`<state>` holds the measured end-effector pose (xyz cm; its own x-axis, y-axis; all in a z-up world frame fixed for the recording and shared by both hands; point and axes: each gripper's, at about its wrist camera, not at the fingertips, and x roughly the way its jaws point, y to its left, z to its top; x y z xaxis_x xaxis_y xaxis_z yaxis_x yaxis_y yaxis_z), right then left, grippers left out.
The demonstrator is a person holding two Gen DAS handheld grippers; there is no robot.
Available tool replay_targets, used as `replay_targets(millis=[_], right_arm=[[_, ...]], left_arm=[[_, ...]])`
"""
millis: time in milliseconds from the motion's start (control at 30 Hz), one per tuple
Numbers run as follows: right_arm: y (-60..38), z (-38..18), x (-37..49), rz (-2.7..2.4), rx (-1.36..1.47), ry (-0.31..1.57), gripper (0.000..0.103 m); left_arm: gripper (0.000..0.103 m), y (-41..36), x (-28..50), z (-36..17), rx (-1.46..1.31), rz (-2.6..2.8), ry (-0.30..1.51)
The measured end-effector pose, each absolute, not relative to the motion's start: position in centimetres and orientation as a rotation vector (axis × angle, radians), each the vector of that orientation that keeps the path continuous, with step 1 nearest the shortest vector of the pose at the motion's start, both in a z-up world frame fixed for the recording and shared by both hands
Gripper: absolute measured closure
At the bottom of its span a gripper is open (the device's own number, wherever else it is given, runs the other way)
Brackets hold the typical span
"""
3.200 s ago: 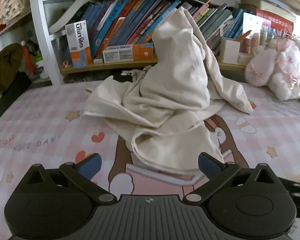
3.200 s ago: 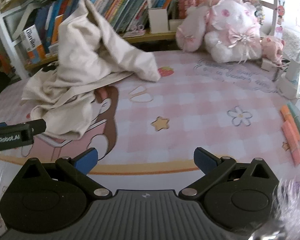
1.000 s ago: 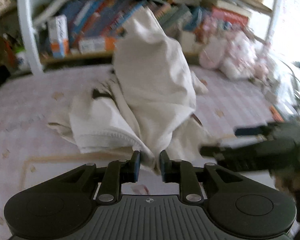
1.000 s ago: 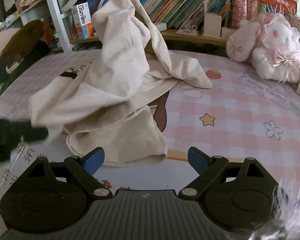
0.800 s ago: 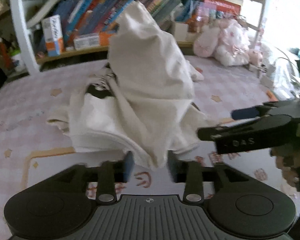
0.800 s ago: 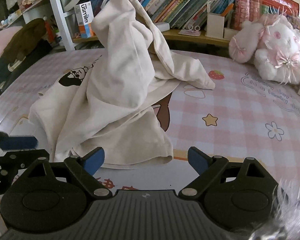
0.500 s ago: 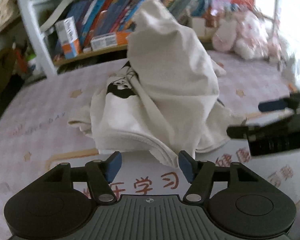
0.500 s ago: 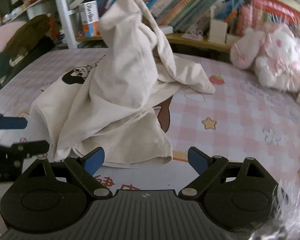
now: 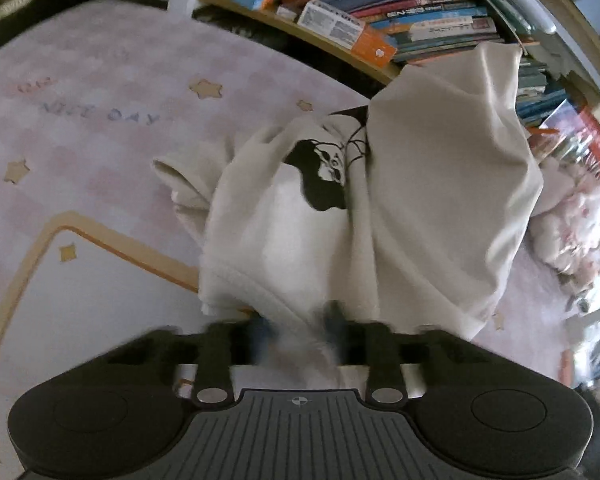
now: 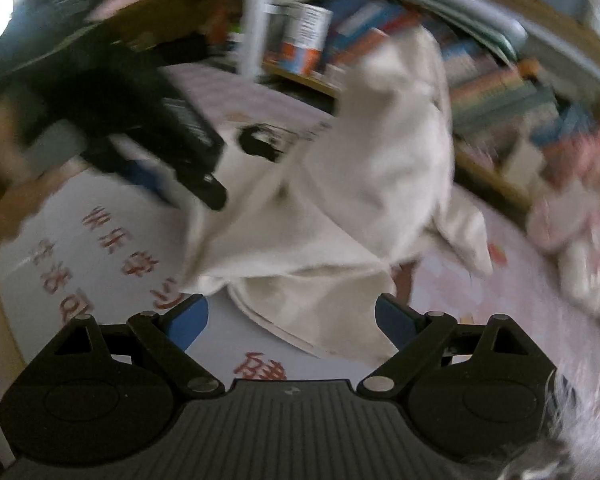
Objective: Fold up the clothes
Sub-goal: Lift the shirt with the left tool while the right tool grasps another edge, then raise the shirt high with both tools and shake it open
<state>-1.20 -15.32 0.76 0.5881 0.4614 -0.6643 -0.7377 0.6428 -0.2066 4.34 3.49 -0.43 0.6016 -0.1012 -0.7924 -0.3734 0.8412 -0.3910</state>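
The left gripper (image 9: 298, 330) had narrowed its fingers around the near hem of the cream T-shirt (image 9: 380, 216), where half a second earlier they stood spread just short of it; motion blur hid whether the pads fully pinched the cloth, though fabric lay between them. The right gripper (image 10: 292, 316) remained spread wide as before, its blue-tipped fingers (image 10: 188, 322) on either side of the shirt's lower edge without touching it. The T-shirt lay bunched on the pink checked mat (image 9: 100, 128), one part standing up in a peak against the bookshelf (image 9: 380, 20), and its black skull print (image 9: 324, 176) now faced the left camera more fully than in the earlier frame. In the right wrist view the left gripper (image 10: 204, 184) showed at the upper left, closer to the shirt than before, its tip at the cloth's edge. A pink plush toy (image 10: 572, 240) sat blurred at the right.
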Motion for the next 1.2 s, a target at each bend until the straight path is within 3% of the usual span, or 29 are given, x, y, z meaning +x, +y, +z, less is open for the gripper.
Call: replay_targets(millis=[400, 433, 500, 567, 667, 767, 833, 900, 1033, 1200], right_arm=[[-11.7, -0.8, -1.9, 0.772, -0.878, 0.205, 0.012], [-11.5, -0.9, -1.4, 0.771, -0.891, 0.191, 0.016], [-11.2, -1.0, -0.2, 0.782, -0.896, 0.196, 0.045], [-11.2, -0.6, 1.0, 0.787, -0.866, 0.235, 0.098], [-12.2, 0.5, 2.5, 0.770, -0.792, 0.276, 0.098], [-13.8, 2.2, 3.4, 0.736, -0.742, 0.255, 0.098], [-14.3, 3.4, 3.8, 0.718, -0.719, 0.241, 0.098], [-14.8, 4.5, 4.2, 0.701, -0.696, 0.226, 0.098], [-15.9, 6.9, 4.9, 0.665, -0.651, 0.197, 0.098], [-17.0, 9.0, 5.4, 0.630, -0.615, 0.171, 0.098]], left_arm=[[0.095, 1.8, 2.1, 6.9, -0.605, -0.040, 0.709], [0.095, 1.8, 1.9, 7.0, -0.598, -0.037, 0.704], [0.095, 1.7, 1.6, 6.9, -0.589, -0.026, 0.707], [0.094, 1.7, 1.3, 6.8, -0.571, -0.006, 0.713], [0.089, 1.5, 1.3, 6.5, -0.460, 0.055, 0.729], [0.067, 0.5, 1.2, 5.8, -0.275, 0.103, 0.759], [0.039, -0.8, 0.6, 4.8, -0.123, 0.131, 0.760], [0.030, -2.2, -0.1, 3.5, 0.016, 0.134, 0.750], [0.029, -4.5, -0.5, 0.6, 0.232, 0.152, 0.748], [0.029, -6.1, 0.5, -1.4, 0.312, 0.187, 0.728]])
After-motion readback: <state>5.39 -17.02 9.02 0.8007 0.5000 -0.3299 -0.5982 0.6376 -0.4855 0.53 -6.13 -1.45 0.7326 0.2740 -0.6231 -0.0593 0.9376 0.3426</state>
